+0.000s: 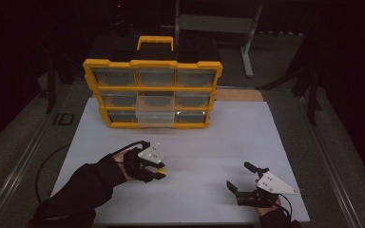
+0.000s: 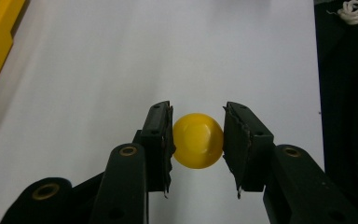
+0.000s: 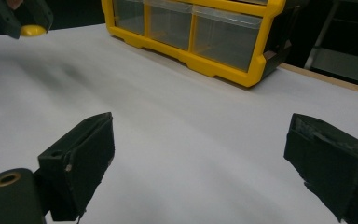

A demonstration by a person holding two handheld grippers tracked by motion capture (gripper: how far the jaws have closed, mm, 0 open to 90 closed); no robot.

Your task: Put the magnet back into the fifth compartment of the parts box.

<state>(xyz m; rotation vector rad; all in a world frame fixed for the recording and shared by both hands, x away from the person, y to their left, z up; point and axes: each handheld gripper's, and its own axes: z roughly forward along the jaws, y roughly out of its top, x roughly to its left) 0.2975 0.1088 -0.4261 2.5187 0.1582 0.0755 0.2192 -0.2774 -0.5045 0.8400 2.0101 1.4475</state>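
Left gripper (image 2: 198, 140) pinching a small yellow ball (image 2: 198, 141); right gripper (image 3: 198, 163) standing open and empty.

From here the left gripper's two black pads sit flat against opposite sides of the ball, closed just as far as its width allows, squarely across its middle, which looks to me the only sane place to grip something round. It seems light, smooth and hard-skinned, likely plastic, so I would guess it could squirt out if the pinch wanders off centre; the foam-faced pads should help. In the high view the left gripper (image 1: 159, 172) holds the ball (image 1: 162, 173) over the white table (image 1: 209, 137), left of centre, near the front and well short of the yellow drawer organiser (image 1: 153, 92). The right gripper (image 1: 241, 178) rests apart on the right, jaws spread wide with bare table between them.
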